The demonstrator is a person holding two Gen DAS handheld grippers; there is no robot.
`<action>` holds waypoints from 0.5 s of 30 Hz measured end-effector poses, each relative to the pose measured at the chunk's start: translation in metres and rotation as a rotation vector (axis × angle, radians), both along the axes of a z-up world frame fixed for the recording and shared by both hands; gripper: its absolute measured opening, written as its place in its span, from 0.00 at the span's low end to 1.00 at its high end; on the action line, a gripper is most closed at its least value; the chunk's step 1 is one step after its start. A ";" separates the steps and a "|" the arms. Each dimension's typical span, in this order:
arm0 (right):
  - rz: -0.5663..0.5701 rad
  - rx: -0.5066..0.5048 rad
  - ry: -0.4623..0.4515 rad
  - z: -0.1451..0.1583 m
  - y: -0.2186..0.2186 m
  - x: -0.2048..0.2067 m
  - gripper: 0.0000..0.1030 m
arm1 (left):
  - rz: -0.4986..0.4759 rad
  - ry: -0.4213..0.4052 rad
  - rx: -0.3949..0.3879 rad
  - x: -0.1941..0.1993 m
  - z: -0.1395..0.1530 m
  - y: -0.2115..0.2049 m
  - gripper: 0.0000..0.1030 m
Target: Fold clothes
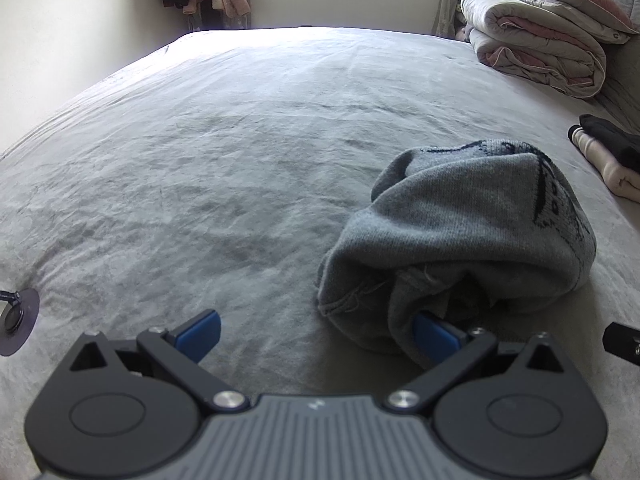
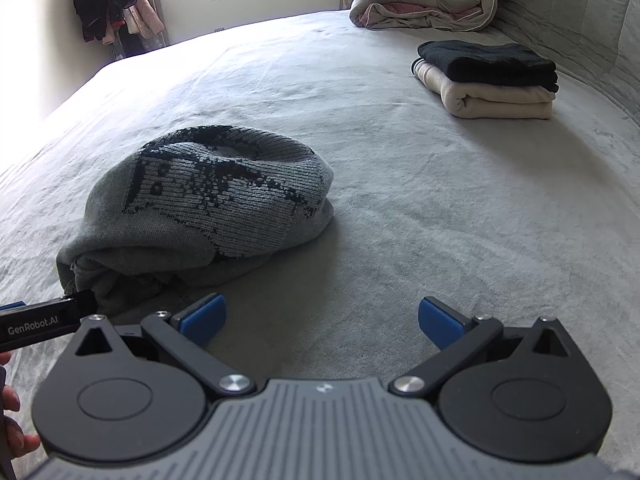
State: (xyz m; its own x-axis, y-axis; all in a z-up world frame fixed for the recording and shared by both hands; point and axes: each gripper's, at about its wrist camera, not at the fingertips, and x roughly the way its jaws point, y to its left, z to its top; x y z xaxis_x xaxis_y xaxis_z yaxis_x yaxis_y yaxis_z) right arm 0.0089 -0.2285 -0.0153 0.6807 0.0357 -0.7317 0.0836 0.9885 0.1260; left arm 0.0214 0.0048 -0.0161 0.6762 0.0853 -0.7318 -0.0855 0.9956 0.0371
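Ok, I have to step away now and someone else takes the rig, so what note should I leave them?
Left hand-held gripper: open, its right finger tucked into the near edge of the grey knit sweater.
Right hand-held gripper: open, holding nothing, over bare bed to the sweater's right.
The sweater lies bunched in a loose heap, not flat.
Done: a black garment stacked on a cream one, folded, at the far right.
Left: spread the sweater, fold it, probably add it to the stack.
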 end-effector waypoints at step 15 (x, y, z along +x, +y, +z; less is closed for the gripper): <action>0.030 0.070 -0.072 0.002 0.005 0.009 1.00 | -0.003 0.002 -0.039 0.005 -0.005 0.011 1.00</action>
